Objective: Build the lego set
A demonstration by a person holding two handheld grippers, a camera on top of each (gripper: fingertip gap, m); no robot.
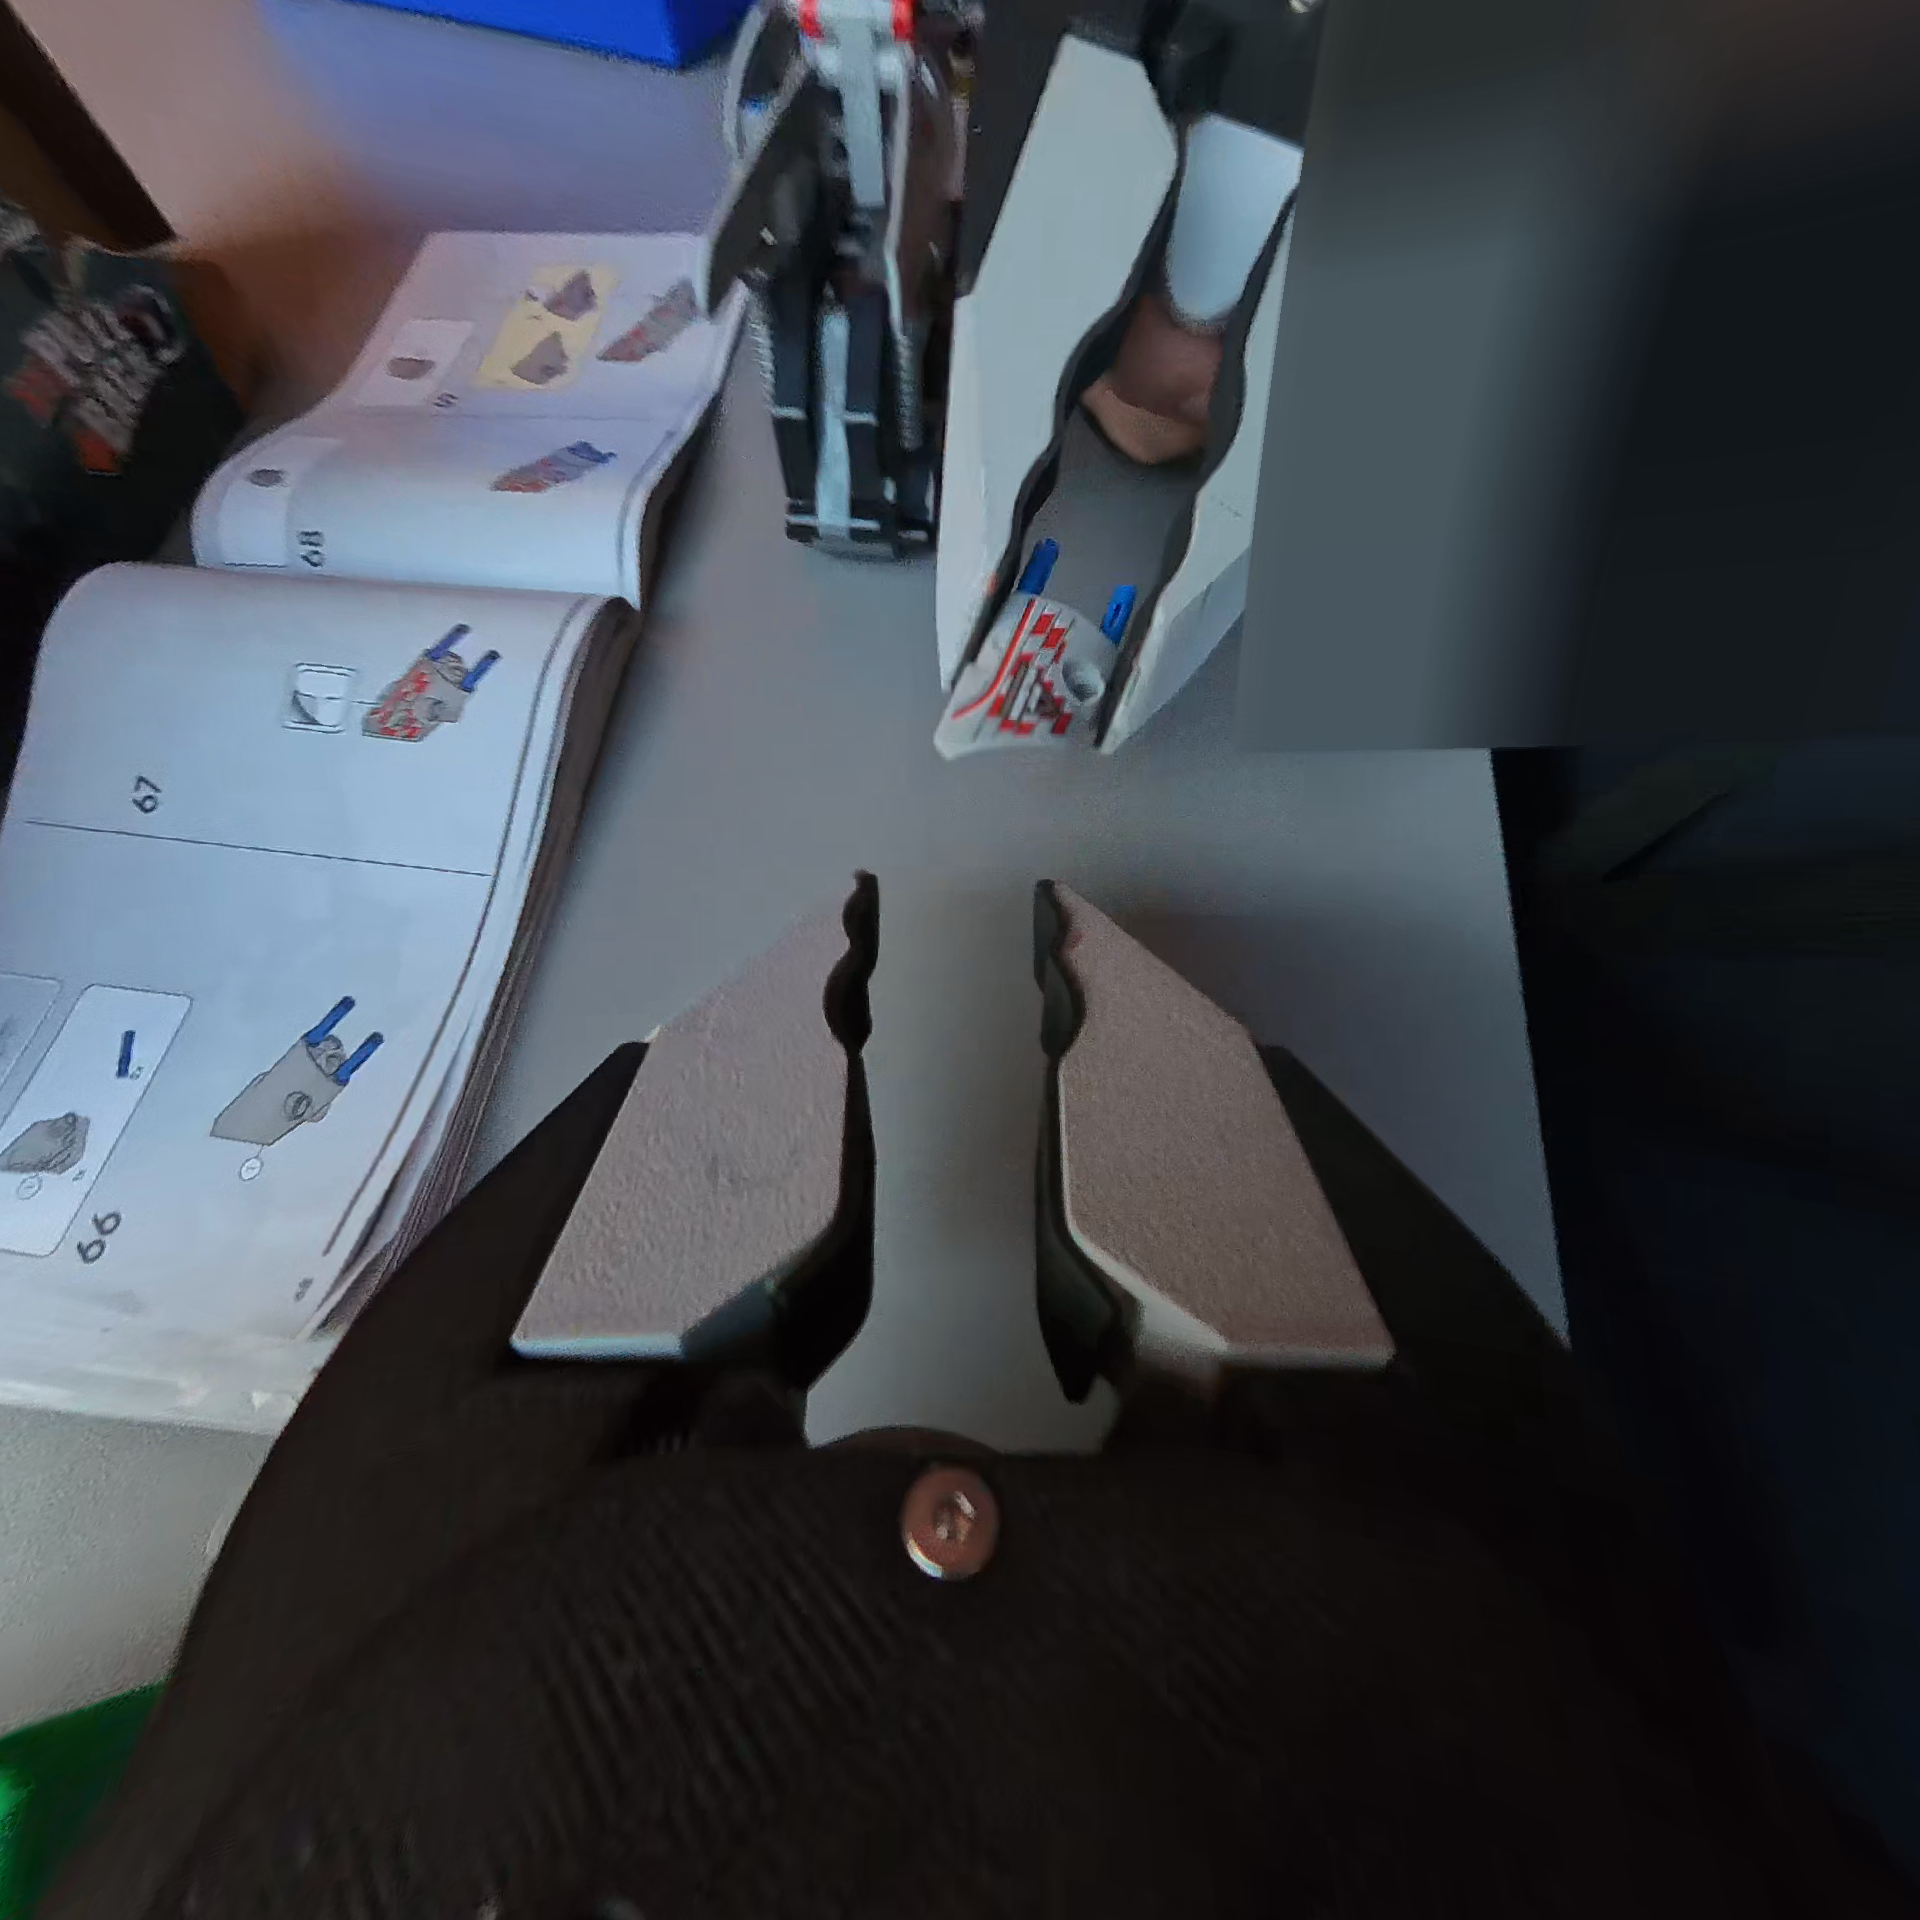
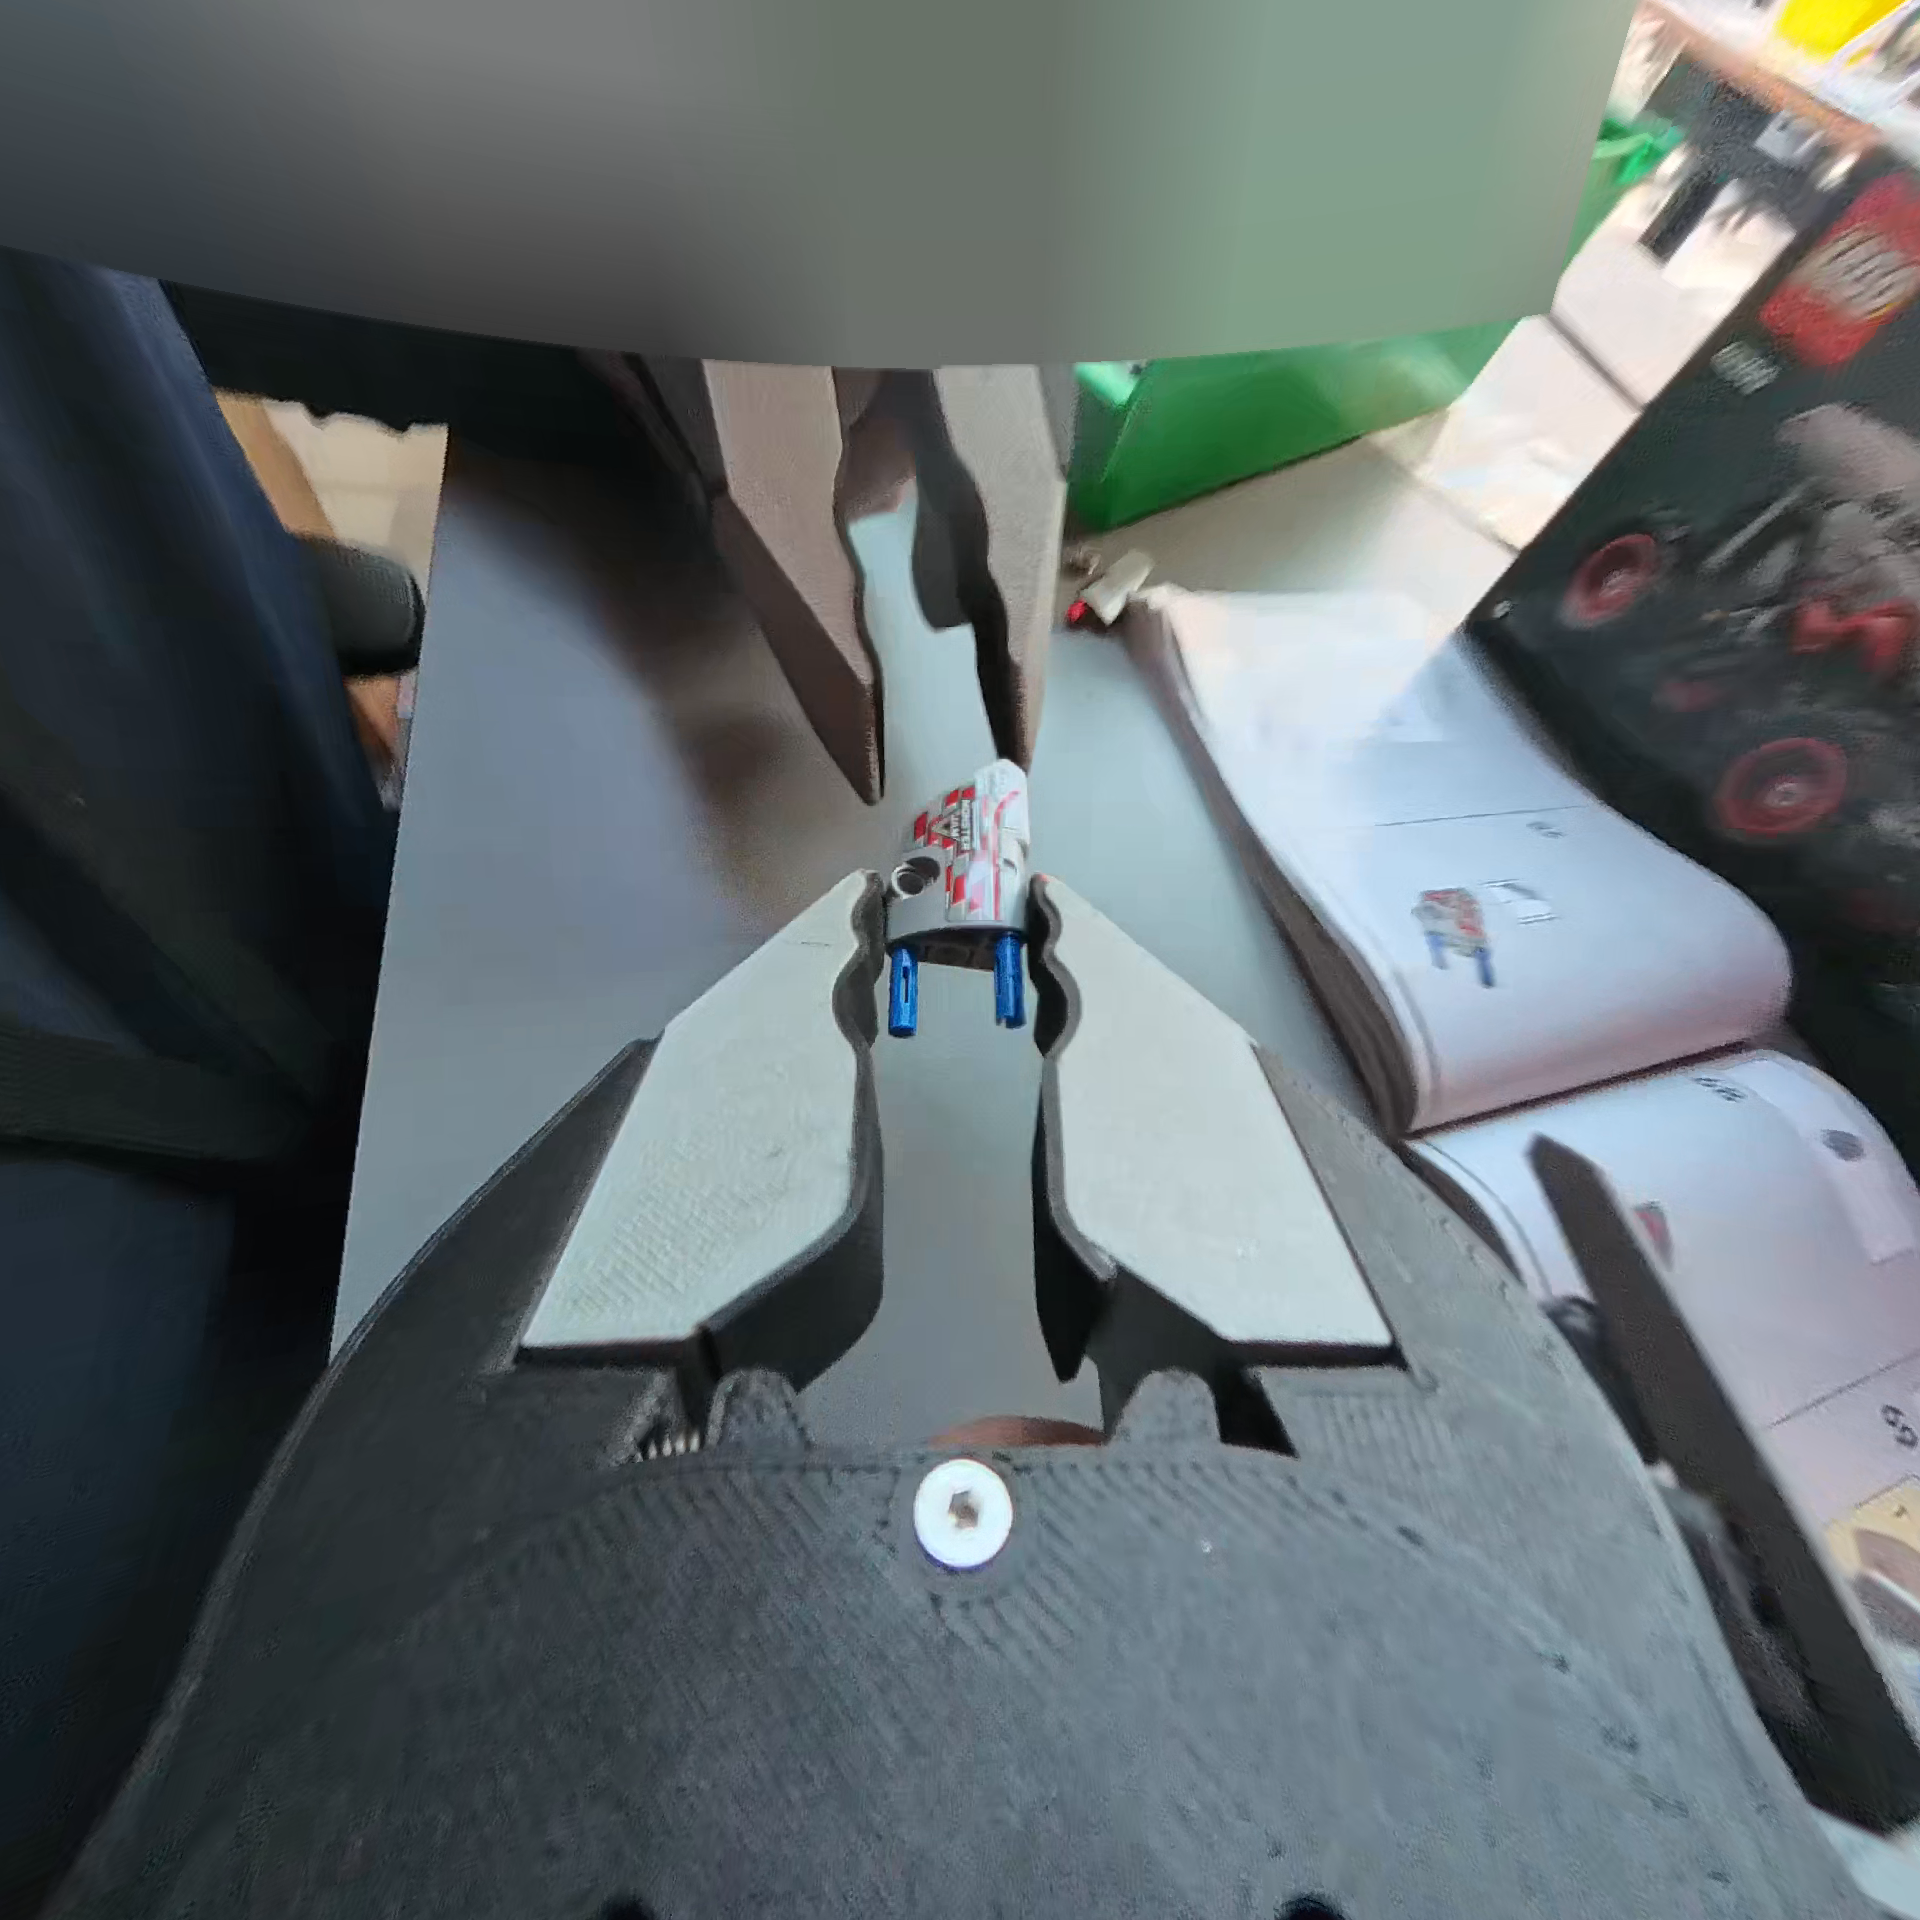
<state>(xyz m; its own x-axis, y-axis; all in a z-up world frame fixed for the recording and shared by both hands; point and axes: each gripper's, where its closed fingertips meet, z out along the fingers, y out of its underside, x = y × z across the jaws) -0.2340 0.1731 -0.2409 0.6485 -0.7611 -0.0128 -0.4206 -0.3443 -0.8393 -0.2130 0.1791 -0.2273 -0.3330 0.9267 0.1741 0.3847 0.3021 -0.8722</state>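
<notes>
Two claws: right gripper (image 2: 951, 896) pinches the panel piece (image 2: 961, 868) at its tips, clear above the table (image 2: 582, 790).
Left gripper (image 1: 951, 888): narrowly parted, empty, facing the piece head-on from just beyond.
Axis: runs between both claws, blue pins (image 2: 902, 992) pointing back toward the right one.
Looks: grey curved shell, red-white sticker.
Farther: open manual (image 2: 1455, 831).

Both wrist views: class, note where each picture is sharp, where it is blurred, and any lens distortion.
Left wrist view: the left tongs are crisp, the instruction booklet is softly blurred with its edges bowed by the wide lens. Right wrist view: the lego piece in the right tongs is sharp, the black box is smeared.
</notes>
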